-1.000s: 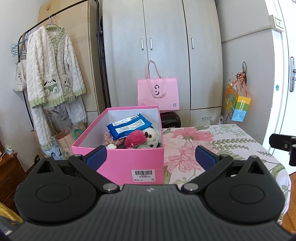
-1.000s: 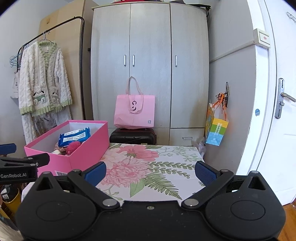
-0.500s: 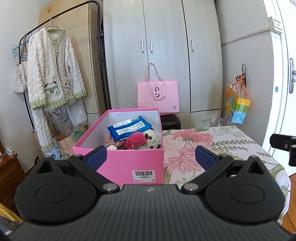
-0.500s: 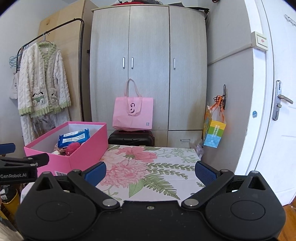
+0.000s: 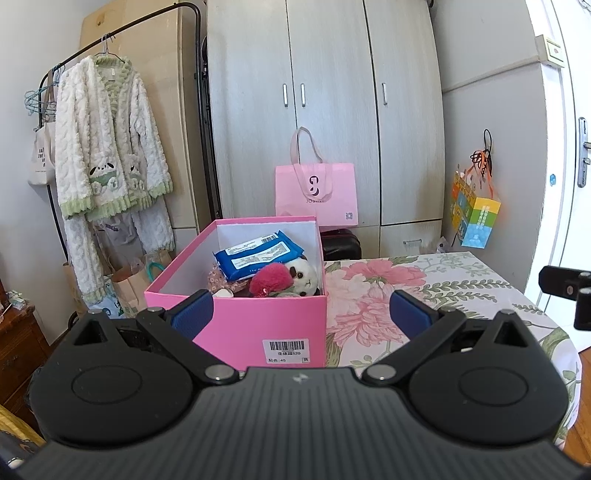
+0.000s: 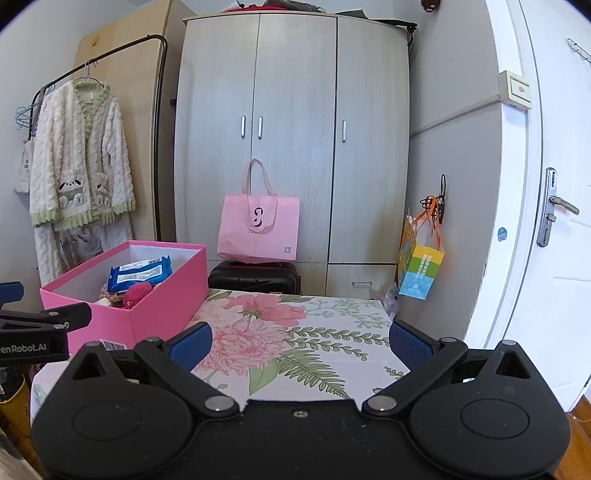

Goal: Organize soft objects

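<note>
- My left tool [image 5: 301, 314] is spread apart, empty, facing the box [image 5: 258, 325].
- My right tool [image 6: 300, 341] is spread apart, empty, over the surface [image 6: 332, 332].
- The box holds a panda [image 5: 304, 275].

A lived-in bedroom in a home. Shown by a tall grey wood-grain three-door wardrobe [image 6: 295, 140], a black metal clothes rail [image 5: 147, 22] hung with a fluffy white-and-green knitted robe [image 5: 107, 147], a pink shopping bag [image 6: 258, 229] leaning on a black suitcase [image 6: 255, 277], a floral-print tablecloth [image 6: 303, 332], a white panelled door [image 6: 561, 221].
</note>
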`<control>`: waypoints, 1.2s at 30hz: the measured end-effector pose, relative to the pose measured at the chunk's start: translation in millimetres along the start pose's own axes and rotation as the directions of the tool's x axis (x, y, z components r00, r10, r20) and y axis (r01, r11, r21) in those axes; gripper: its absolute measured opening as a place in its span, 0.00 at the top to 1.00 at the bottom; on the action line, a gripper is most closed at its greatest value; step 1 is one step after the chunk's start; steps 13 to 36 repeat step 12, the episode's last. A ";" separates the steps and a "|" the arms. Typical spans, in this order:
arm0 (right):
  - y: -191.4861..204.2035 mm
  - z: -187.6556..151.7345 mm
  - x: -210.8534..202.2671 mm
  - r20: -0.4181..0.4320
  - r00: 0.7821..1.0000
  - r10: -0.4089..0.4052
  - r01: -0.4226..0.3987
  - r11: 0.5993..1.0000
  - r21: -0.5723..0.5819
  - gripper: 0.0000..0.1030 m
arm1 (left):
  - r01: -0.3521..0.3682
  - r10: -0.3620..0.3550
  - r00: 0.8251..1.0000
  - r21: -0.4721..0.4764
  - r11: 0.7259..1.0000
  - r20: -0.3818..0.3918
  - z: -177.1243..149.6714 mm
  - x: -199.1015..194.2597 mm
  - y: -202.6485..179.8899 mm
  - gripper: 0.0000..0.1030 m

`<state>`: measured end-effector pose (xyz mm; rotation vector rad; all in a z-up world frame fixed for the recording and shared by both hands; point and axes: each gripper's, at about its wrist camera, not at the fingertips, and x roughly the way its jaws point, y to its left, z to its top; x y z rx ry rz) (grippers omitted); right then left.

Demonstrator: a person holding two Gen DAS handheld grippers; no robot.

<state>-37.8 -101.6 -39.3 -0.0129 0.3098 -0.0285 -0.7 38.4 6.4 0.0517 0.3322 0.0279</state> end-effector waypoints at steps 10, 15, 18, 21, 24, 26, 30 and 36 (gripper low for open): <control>-0.4 -0.5 2.4 -0.006 1.000 -0.002 0.002 1.000 0.001 0.00 | 0.018 -0.018 1.000 0.005 1.000 0.002 -1.6 -0.2 2.4 0.00; -1.2 -0.7 2.8 -0.009 1.000 0.006 -0.006 1.000 0.003 0.00 | 0.019 -0.019 1.000 0.006 1.000 -0.003 -2.9 -0.1 2.2 0.00; -1.2 -0.7 2.8 -0.009 1.000 0.006 -0.006 1.000 0.003 0.00 | 0.019 -0.019 1.000 0.006 1.000 -0.003 -2.9 -0.1 2.2 0.00; -1.2 -0.7 2.8 -0.009 1.000 0.006 -0.006 1.000 0.003 0.00 | 0.019 -0.019 1.000 0.006 1.000 -0.003 -2.9 -0.1 2.2 0.00; -1.2 -0.7 2.8 -0.009 1.000 0.006 -0.006 1.000 0.003 0.00 | 0.019 -0.019 1.000 0.006 1.000 -0.003 -2.9 -0.1 2.2 0.00; -1.2 -0.7 2.8 -0.009 1.000 0.006 -0.006 1.000 0.003 0.00 | 0.019 -0.019 1.000 0.006 1.000 -0.003 -2.9 -0.1 2.2 0.00; -1.2 -0.7 2.8 -0.009 1.000 0.006 -0.006 1.000 0.003 0.00 | 0.019 -0.019 1.000 0.006 1.000 -0.003 -2.9 -0.1 2.2 0.00; -1.2 -0.7 2.8 -0.009 1.000 0.006 -0.006 1.000 0.003 0.00 | 0.019 -0.019 1.000 0.006 1.000 -0.003 -2.9 -0.1 2.2 0.00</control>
